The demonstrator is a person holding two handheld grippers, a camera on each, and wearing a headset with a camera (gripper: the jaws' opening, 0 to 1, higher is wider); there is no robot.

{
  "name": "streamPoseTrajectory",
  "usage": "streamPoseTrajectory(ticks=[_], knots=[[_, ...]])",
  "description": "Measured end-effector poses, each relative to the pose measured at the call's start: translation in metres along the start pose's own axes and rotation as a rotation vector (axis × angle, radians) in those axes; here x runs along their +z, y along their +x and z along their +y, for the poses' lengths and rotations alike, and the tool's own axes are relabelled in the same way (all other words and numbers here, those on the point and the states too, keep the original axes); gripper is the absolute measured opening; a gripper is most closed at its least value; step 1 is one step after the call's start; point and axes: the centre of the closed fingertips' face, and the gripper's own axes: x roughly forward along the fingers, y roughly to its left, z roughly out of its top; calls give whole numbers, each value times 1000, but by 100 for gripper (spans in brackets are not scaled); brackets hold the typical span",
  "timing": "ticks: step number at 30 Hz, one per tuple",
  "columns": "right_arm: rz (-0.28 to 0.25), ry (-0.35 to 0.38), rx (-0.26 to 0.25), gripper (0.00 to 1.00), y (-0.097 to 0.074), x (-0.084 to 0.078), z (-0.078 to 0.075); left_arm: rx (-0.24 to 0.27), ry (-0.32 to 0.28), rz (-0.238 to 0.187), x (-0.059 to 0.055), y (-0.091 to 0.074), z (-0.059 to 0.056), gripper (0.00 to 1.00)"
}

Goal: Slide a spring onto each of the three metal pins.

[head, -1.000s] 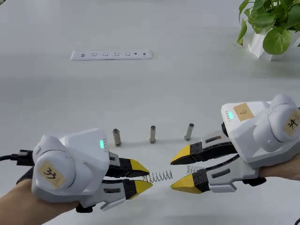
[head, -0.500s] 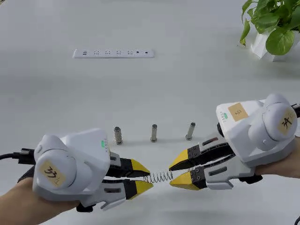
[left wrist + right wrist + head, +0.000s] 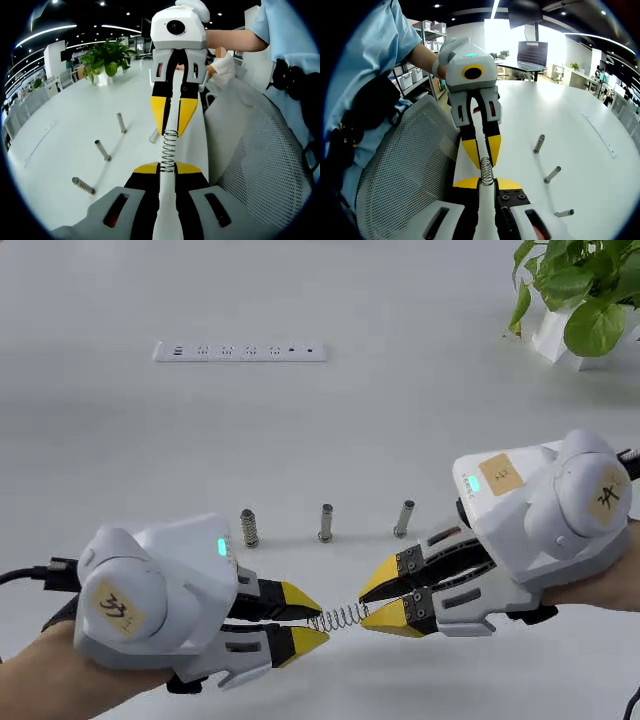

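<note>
A short coil spring (image 3: 340, 617) hangs level above the table, held at both ends. My left gripper (image 3: 320, 621) is shut on its left end and my right gripper (image 3: 366, 609) is shut on its right end. In the left gripper view the spring (image 3: 168, 150) runs from my own jaws up to the right gripper (image 3: 170, 131). Behind the grippers three upright metal pins stand in a row: the left pin (image 3: 249, 528) wears a spring, while the middle pin (image 3: 326, 523) and the right pin (image 3: 403, 519) are bare. Another spring (image 3: 154, 135) lies on the table.
A white power strip (image 3: 240, 352) lies at the far side of the white table (image 3: 420, 400). A potted plant (image 3: 575, 300) stands at the back right. A grey mesh chair (image 3: 400, 175) and the person's blue sleeve sit behind the grippers.
My right gripper has moved left toward the left one and its jaws have narrowed from wide open onto the spring's free end. The left gripper has kept still.
</note>
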Motion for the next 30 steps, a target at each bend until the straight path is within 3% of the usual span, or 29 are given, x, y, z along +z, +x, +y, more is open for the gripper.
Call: streamPoseTrajectory(ticks=[13,26,27,30], knots=[[5,-72,-5,7,-2,21,-3,-4,-3,-5,2,2,0,7],[17,-81,0,7,-2,18,-4,-4,-10,-13,3,3,0,6],[17,-80,0,10,-2,18,-4,-4,-9,-16,3,3,0,6],[49,-103,-20,37,-1,15,-7,-3,-12,-21,5,4,1,6]])
